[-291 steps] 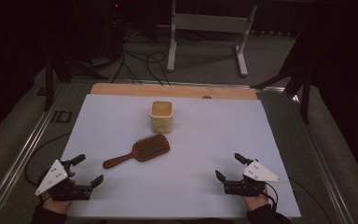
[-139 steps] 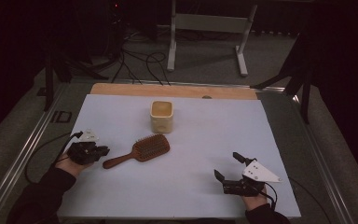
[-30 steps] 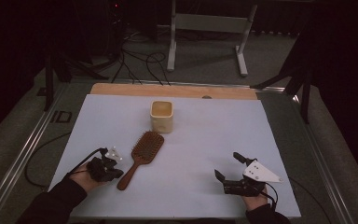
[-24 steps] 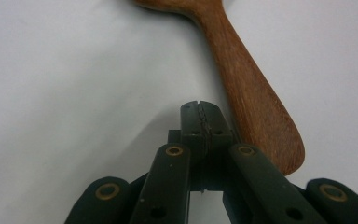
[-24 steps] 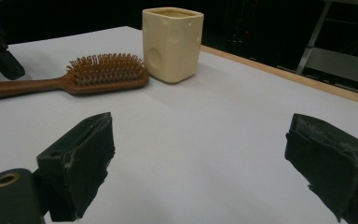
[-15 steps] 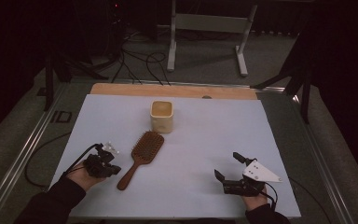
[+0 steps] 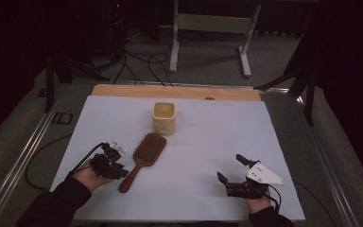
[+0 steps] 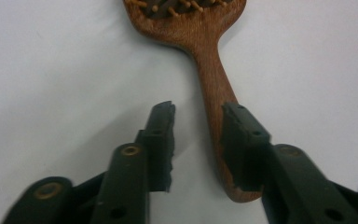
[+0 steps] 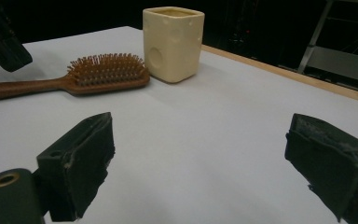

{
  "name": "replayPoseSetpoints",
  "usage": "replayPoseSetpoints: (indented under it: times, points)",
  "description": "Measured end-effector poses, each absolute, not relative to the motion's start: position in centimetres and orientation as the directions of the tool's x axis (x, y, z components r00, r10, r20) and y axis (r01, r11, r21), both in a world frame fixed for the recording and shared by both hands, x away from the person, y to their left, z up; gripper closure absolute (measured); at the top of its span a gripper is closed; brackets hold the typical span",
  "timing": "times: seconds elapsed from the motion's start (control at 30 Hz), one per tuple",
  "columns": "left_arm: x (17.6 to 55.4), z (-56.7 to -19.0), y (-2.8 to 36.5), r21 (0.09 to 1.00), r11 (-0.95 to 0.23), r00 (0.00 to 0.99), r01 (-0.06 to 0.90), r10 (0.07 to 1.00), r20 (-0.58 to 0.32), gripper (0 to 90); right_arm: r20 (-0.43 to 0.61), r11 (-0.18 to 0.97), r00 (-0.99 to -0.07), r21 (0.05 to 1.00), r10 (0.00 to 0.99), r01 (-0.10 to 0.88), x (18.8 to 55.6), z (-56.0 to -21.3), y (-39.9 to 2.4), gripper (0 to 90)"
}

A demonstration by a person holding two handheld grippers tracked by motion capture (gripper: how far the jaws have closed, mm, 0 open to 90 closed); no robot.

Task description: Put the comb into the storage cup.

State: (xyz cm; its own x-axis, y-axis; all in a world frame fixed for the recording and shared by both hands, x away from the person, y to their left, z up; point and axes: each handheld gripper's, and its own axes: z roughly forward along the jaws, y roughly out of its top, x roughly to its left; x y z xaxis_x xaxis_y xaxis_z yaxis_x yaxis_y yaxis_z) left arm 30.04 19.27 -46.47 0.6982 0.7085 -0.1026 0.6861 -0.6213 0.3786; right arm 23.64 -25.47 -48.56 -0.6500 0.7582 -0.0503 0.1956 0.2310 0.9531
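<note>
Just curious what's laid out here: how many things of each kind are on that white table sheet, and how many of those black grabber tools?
Wooden hairbrush: 1
Cream square cup: 1
Hand-held grippers: 2, the left gripper with its jaws apart by the brush handle, and the right gripper standing open
Total: 4
</note>
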Motion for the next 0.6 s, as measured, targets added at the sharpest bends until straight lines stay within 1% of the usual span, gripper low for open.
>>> replayPoseSetpoints:
  times: [0.03,0.13,0.17,0.2,0.23,0.3,0.47,0.5,0.57,0.6]
  points:
    - [30.1,-46.4,19.0,0.376,-0.620,0.696,0.688,0.711,-0.100,62.7,-0.050,0.230,-0.651,0.953,0.758,0.196,23.6,-48.6,-25.5,7.8]
    - [30.3,-46.3,18.8,0.372,-0.622,0.694,0.690,0.714,-0.095,54.8,-0.050,0.231,-0.651,0.953,0.757,0.195,23.7,-48.6,-25.5,7.9]
    - [30.3,-46.2,18.6,0.370,-0.619,0.691,0.692,0.716,-0.095,54.8,-0.050,0.231,-0.651,0.953,0.757,0.195,23.7,-48.6,-25.5,7.9]
    - [30.4,-46.2,18.5,0.367,-0.620,0.690,0.693,0.718,-0.090,52.1,-0.050,0.231,-0.651,0.953,0.757,0.195,23.7,-48.6,-25.5,7.9]
    - [30.5,-46.1,18.2,0.361,-0.622,0.690,0.695,0.718,-0.090,47.2,-0.049,0.230,-0.651,0.953,0.757,0.196,23.6,-48.6,-25.5,7.9]
    - [30.6,-46.0,17.9,0.357,-0.626,0.691,0.693,0.718,-0.083,43.4,-0.050,0.231,-0.651,0.953,0.758,0.195,23.7,-48.6,-25.5,7.9]
    - [31.0,-46.0,17.3,0.344,-0.623,0.682,0.702,0.728,-0.074,26.3,-0.049,0.230,-0.653,0.953,0.756,0.195,23.6,-48.6,-25.5,7.9]
    - [31.0,-46.0,17.3,0.344,-0.623,0.682,0.702,0.728,-0.074,21.5,-0.049,0.230,-0.653,0.953,0.756,0.195,23.6,-48.6,-25.5,7.9]
    - [31.1,-45.9,17.0,0.355,-0.609,0.670,0.709,0.739,-0.069,19.4,-0.050,0.232,-0.654,0.953,0.755,0.196,23.6,-48.6,-25.5,7.9]
    - [31.1,-45.8,16.9,0.357,-0.603,0.663,0.713,0.746,-0.063,15.6,-0.050,0.232,-0.654,0.953,0.755,0.195,23.6,-48.6,-25.5,7.9]
